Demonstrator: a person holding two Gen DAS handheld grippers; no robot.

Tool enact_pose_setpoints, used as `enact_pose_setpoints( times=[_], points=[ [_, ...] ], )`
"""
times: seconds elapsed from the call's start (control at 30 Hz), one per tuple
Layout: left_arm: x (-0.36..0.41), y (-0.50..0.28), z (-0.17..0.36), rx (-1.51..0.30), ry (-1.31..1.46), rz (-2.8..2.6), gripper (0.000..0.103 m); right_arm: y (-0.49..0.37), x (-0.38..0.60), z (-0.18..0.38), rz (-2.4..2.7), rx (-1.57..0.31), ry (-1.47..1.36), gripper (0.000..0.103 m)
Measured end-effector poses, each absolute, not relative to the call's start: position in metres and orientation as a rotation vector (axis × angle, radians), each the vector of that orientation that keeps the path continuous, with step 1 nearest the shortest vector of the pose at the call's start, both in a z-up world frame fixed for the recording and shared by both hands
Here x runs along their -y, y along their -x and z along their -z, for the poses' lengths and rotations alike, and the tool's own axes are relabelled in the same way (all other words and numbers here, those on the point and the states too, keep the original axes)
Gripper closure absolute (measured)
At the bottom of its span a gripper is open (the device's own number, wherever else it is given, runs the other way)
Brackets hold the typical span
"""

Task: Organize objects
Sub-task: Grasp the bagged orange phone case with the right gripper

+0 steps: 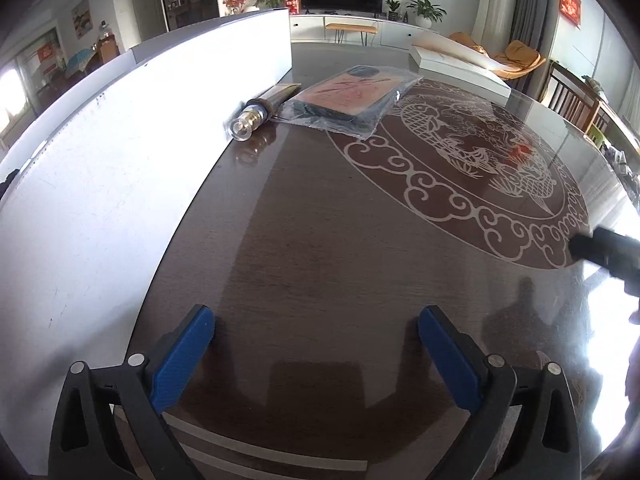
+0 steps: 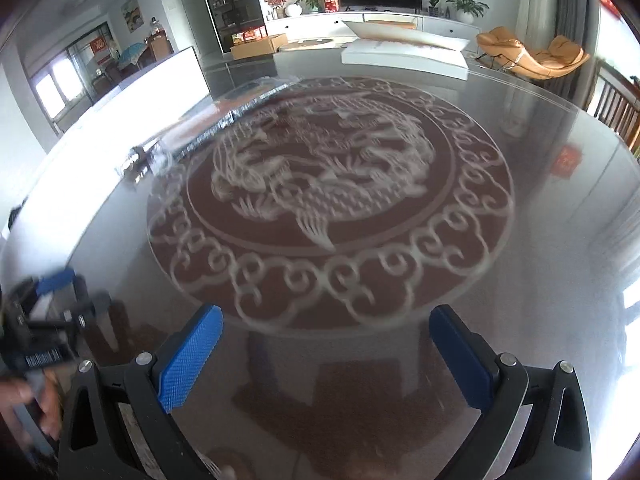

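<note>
The left gripper (image 1: 316, 340) and right gripper (image 2: 326, 344) both gape wide, holding nothing, above the table (image 1: 320, 240). Far ahead of the left fingers, slightly left, lies a tube (image 1: 262, 110), touching a bagged packet (image 1: 348, 98) beside it.

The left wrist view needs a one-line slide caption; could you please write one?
Open left gripper hovers over the glass tabletop, facing a tube and a bagged packet beside a white board.
</note>
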State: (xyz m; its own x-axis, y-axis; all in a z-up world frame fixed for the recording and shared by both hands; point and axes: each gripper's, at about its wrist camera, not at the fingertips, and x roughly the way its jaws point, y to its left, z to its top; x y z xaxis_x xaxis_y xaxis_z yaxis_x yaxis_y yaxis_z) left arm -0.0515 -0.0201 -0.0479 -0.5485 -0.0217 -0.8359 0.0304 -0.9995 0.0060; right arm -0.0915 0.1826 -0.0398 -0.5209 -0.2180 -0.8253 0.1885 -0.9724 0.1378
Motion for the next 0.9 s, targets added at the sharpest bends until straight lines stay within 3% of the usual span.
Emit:
enact_pose_setpoints(
  times=[0.13,0.27,0.4,0.63,0.8,0.9],
  points=[
    [0.022,0.052,0.048,-0.018,-1.473,2.734,0.000,0.186,-0.132,0.009,2.533,0.179,-1.354,0.000],
    [0.023,0.051,0.047,-0.015,-1.473,2.738,0.000,0.284,-0.072,0.010,2.565,0.236,-1.490,0.000],
    [0.023,0.051,0.047,-0.014,-1.473,2.740,0.000,0.334,-0.017,0.019,2.651,0.136,-1.589,0.000],
    [0.023,0.051,0.047,-0.015,-1.475,2.739,0.000,0.335,0.037,0.048,2.651,-0.253,-1.641,0.000],
    [0.024,0.050,0.047,-0.019,-1.473,2.736,0.000,0.303,-0.007,0.054,2.608,-0.104,-1.583,0.002],
    [0.025,0.049,0.047,-0.020,-1.470,2.735,0.000,0.274,-0.038,0.051,2.619,-0.117,-1.505,0.016]
  ],
)
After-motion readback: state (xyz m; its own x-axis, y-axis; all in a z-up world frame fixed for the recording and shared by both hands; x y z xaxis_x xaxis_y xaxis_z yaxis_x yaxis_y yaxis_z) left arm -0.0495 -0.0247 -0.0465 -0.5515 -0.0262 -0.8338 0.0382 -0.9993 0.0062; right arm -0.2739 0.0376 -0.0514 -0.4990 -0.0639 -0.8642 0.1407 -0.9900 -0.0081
